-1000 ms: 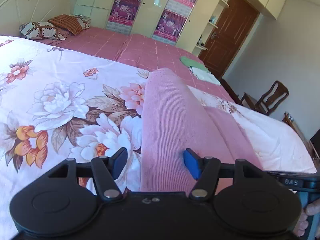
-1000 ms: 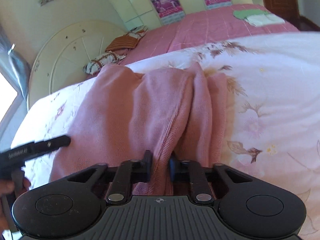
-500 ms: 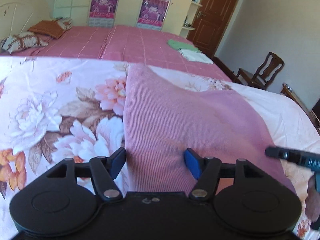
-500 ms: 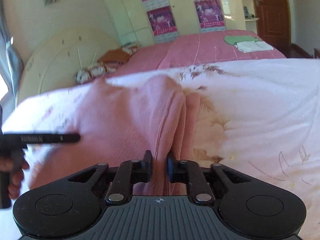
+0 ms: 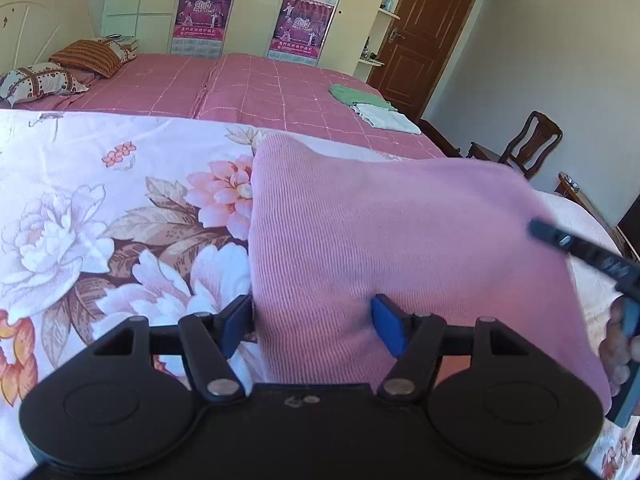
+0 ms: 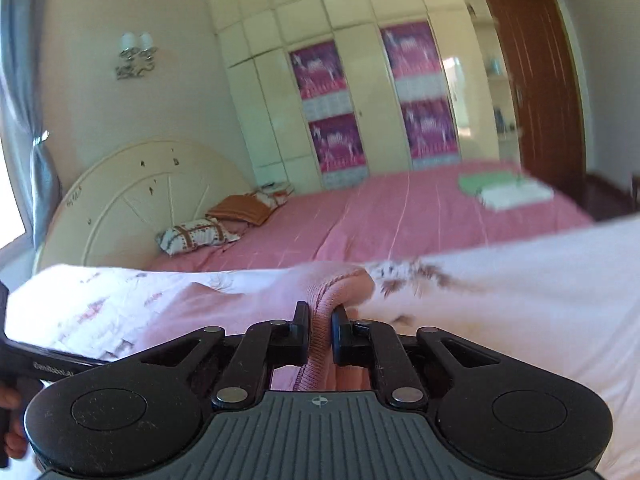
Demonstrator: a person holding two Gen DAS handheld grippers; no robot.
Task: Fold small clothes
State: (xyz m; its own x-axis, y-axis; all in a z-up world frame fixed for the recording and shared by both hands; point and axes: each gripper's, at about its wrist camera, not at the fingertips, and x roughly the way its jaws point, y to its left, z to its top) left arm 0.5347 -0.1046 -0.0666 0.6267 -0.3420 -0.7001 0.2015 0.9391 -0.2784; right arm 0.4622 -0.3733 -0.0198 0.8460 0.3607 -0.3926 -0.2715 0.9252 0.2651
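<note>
Pink knit garment (image 5: 392, 240) spread on the floral quilt (image 5: 100, 216) that covers the near part of the bed. Left gripper (image 5: 312, 324), seen from its own camera: fingers (image 5: 386, 330) spread wide apart, grasping nothing, one blue pad on each side of the garment's near edge. Right gripper (image 6: 320, 330), seen from its own camera: fingers (image 6: 340, 334) clenched on a bunched fold of the garment (image 6: 334, 284), which rises in a ridge between them. This view is blurred by motion. In the left view the right gripper's black body (image 5: 584, 256) appears at the garment's right edge. Background: pink checked bedspread (image 5: 256, 88) beyond the quilt, with a green cloth (image 5: 352, 94) and a white cloth (image 5: 384, 118) lying on it side by side, touching; two pillows (image 5: 60, 68) near the headboard; a wooden chair (image 5: 524, 144) beside the brown door (image 5: 424, 36).
</note>
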